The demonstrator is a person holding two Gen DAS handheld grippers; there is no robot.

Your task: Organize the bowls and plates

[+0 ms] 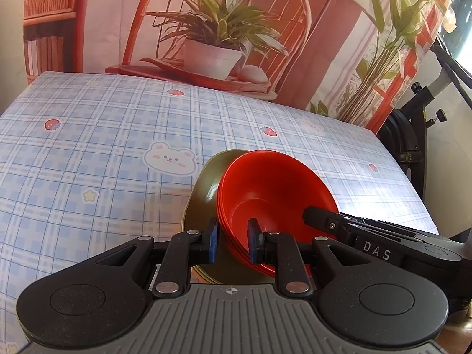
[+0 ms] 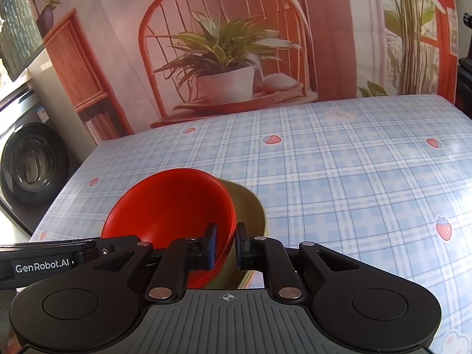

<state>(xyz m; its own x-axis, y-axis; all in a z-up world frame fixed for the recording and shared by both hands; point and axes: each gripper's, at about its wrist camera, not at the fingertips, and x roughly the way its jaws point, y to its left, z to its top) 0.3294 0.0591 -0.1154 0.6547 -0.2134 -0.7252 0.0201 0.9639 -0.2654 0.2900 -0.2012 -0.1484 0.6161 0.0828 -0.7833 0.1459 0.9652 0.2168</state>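
While two hand-held grippers straddle opposite rims of a nested set of red bowls (image 1: 265,194), the sorting looks well advanced, at least for what these views show. Nearest the lens in the left wrist view, the left gripper (image 1: 233,236) has its blue pads on either side of the near red rim, the gap narrow, though whether the pads actually press the wall cannot be told. From the other side, the right gripper (image 2: 225,242) stands with jaws nearly together across the far edge of the same bowls (several rims show as stacked lines). The red stack sits tilted on an olive-green plate (image 1: 203,188), which looks to be more than one plate by its layered edge, all near the front edge of the table (image 1: 103,147) with its blue checked cloth. Beyond, the cloth lies bare to the printed backdrop (image 2: 230,44); a washing machine (image 2: 32,162) stands off to one side. What seems left: settling the stack level and letting go.
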